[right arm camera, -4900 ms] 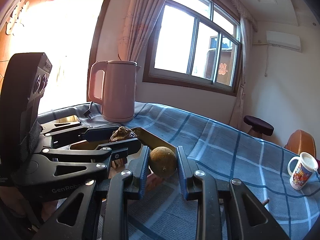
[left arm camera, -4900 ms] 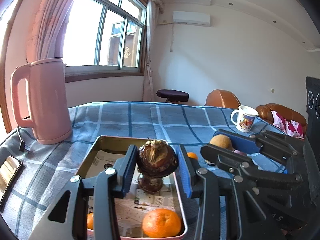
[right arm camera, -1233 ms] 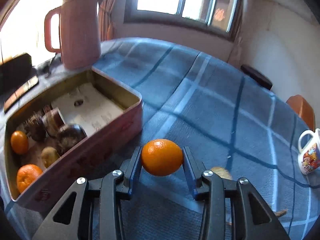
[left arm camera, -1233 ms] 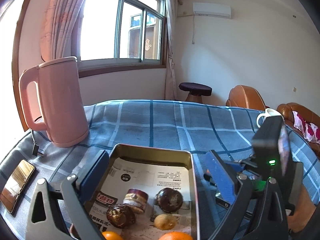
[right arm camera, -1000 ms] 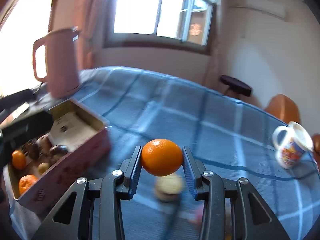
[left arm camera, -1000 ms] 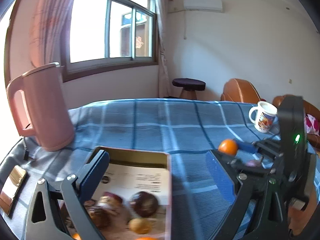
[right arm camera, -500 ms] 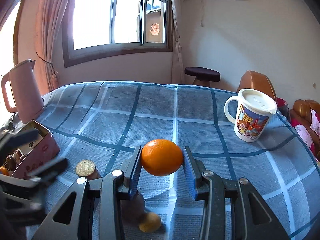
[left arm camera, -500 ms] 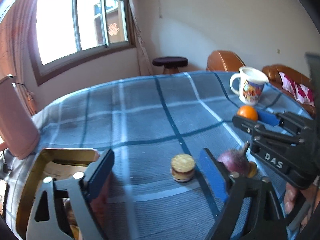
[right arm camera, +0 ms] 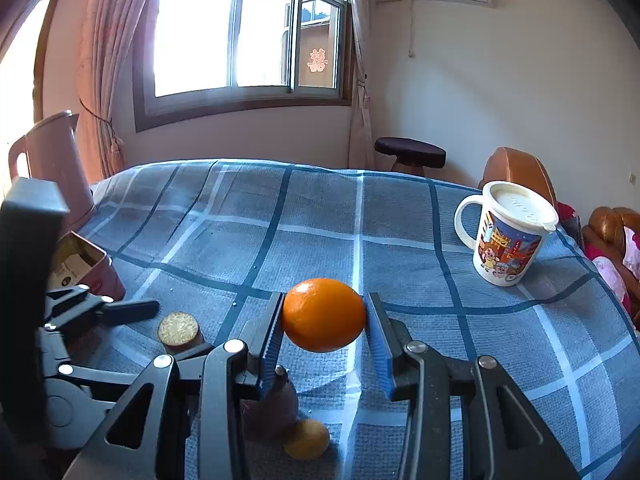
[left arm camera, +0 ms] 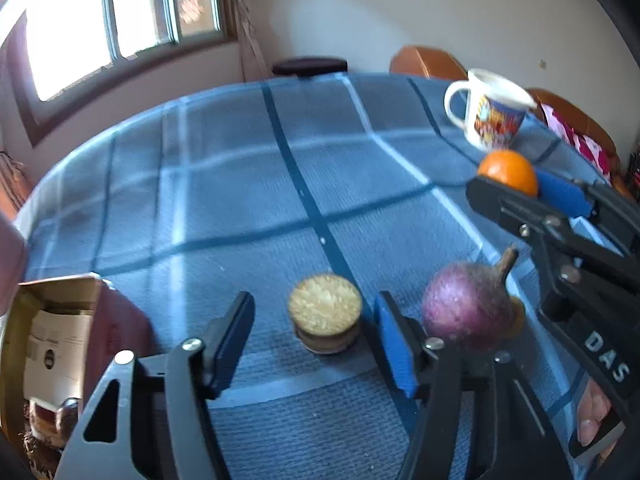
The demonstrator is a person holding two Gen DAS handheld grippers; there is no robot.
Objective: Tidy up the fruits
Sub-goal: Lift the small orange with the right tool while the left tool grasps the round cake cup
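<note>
I see the table (right arm camera: 320, 216) under its blue checked cloth, with the open metal tin (left arm camera: 52, 320) at its left edge and the white cartoon-printed mug (right arm camera: 508, 236) far right. My right claw (right arm camera: 324, 320) is clamped on the round orange fruit (right arm camera: 323, 315), held above the cloth. My left claw (left arm camera: 316, 320) has just been closing; its jaws straddle the round, golden, flat-topped cake-like piece (left arm camera: 325, 312) without pressing it. The purple round fruit with a stalk (left arm camera: 468, 308) sits just right of it.
</note>
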